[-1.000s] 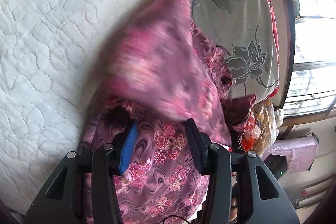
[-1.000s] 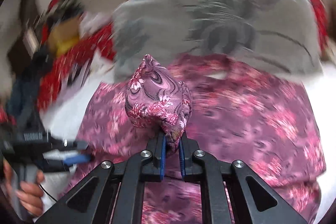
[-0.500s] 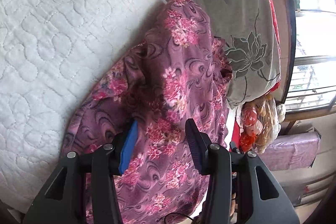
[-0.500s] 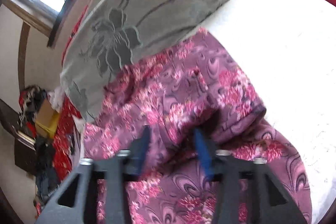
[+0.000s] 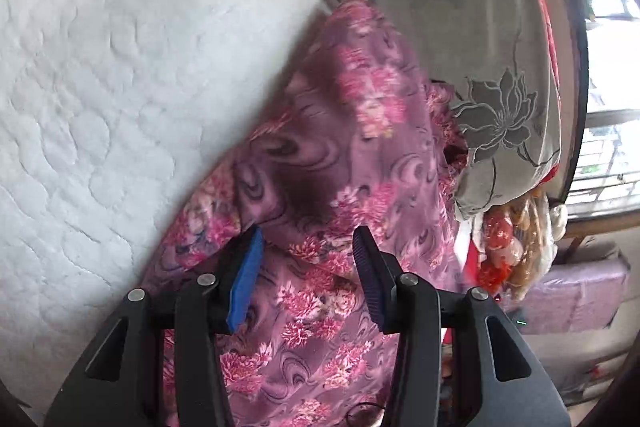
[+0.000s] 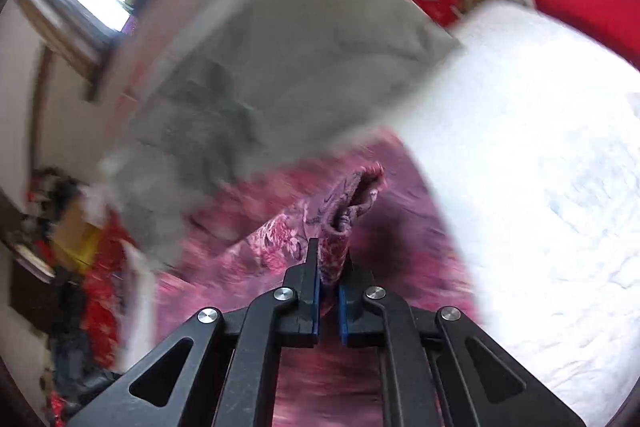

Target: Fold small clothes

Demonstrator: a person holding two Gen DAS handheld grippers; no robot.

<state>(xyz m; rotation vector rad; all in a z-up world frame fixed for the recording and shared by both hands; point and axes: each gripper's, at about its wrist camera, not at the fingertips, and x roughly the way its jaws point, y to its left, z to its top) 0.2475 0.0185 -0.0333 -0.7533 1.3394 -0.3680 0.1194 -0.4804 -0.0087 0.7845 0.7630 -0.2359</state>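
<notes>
— Quilting on the white bed cover (image 5: 100,99), then the purple floral garment (image 5: 340,155) rumpled against a grey flower-print pillow (image 5: 480,27). Left gripper (image 5: 306,267)?

— Part-open over the silky cloth, gripping nothing. Right gripper (image 6: 329,267) has just closed, pinching a bunched edge. Mid-fold, I'd say; next, carry that edge across.

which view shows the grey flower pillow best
The left wrist view: the grey pillow is sharp enough there to make out its stitched flower, lying beside the purple floral garment on the white quilt. The right wrist view shows the pillow only as a motion-blurred grey mass, its pattern barely readable.
</notes>
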